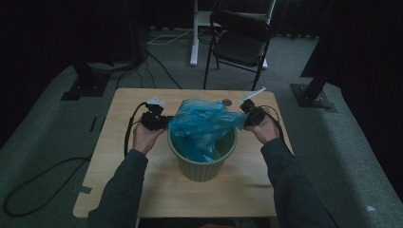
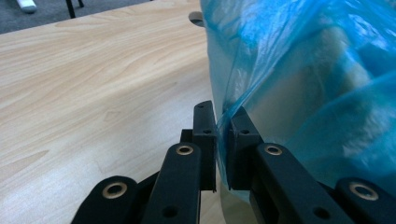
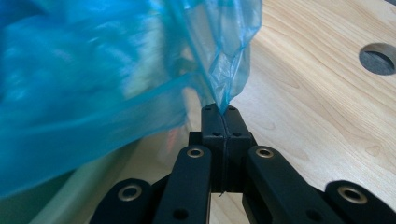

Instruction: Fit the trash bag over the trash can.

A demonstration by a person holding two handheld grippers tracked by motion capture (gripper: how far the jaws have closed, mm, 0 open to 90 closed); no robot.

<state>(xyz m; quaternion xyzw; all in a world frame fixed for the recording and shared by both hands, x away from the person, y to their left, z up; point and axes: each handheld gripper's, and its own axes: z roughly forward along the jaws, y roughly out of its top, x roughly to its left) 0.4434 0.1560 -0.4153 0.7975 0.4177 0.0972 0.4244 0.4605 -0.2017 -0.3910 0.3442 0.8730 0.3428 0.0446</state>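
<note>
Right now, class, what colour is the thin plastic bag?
Translucent blue plastic bag, clearest in left gripper view.

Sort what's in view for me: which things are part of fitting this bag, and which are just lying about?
In the job: blue plastic bag; green bin; left gripper, a small gap at its jaws, bag film between; right gripper, clamped on the bag's edge.

Lying about: folding chair; floor cables; table hole.
</note>
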